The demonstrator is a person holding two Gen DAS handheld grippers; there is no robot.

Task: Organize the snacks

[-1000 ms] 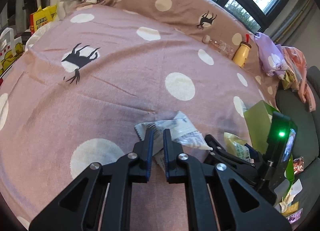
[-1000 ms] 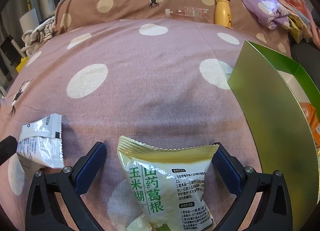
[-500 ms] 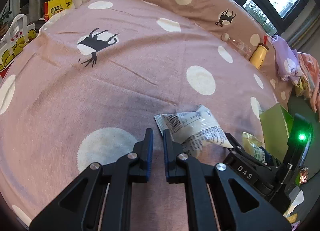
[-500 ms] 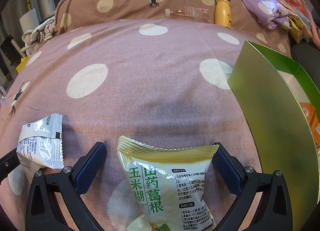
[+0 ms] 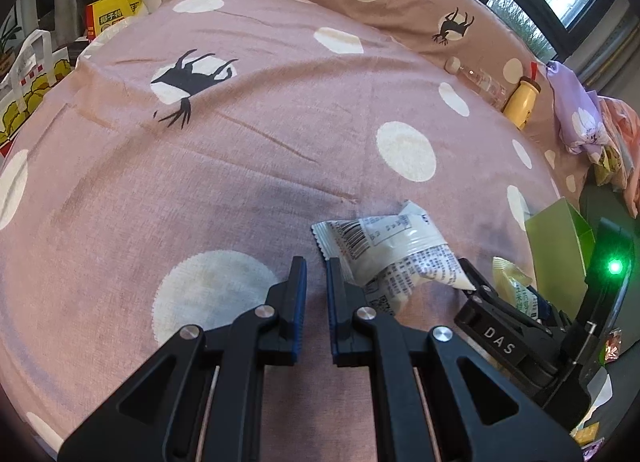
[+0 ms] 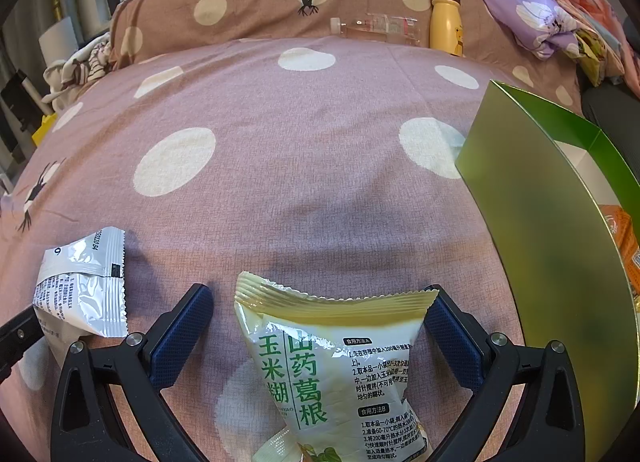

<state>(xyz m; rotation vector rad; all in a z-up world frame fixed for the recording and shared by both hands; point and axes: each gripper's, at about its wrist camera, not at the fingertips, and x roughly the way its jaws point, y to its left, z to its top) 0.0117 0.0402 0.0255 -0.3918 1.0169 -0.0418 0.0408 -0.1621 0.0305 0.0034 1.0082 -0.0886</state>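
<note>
**Two packets waiting, one box at three o'clock**

Spread wide, the right gripper (image 6: pixel 318 326) is straddling the green-lettered packet (image 6: pixel 336 366) without pinching it. Closing squarely across its middle (not the crimped top) should be holding it for the green box (image 6: pixel 560 221). The left gripper (image 5: pixel 316 294) is pressed together, empty, with the white packet (image 5: pixel 392 250) at its one o'clock.

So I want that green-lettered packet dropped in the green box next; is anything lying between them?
Nothing visible does. The green-lettered packet lies between the open jaws of the right hand-held gripper, and only bare bedspread separates it from the green box. The white packet lies on the opposite side.
</note>
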